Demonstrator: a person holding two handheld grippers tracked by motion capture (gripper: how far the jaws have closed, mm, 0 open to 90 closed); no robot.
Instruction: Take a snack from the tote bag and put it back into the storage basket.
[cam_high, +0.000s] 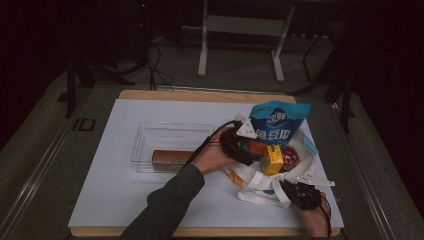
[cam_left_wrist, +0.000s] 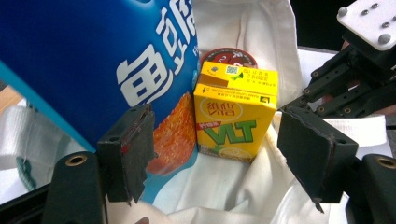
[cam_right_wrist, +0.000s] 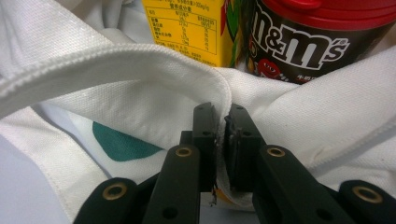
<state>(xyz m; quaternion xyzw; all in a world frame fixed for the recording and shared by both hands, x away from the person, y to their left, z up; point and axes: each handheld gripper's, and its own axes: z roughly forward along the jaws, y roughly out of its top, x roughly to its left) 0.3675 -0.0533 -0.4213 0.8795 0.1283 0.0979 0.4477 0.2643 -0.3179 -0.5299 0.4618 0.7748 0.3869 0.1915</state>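
Fabric of the bag (cam_right_wrist: 140, 79) is pinched by the right tool (cam_right_wrist: 222, 122), holding its rim down. Beyond that rim, the carton (cam_left_wrist: 236, 116) stands upright, dead ahead between the spread jaws of the left tool (cam_left_wrist: 219, 158), the blue pouch (cam_left_wrist: 93, 56) touching its side.

the left gripper (cam_high: 248, 150) reaches in from the left with its jaws spread wide and nothing clamped. the right gripper (cam_right_wrist: 221, 122) sits low, jaws pinched nearly together.
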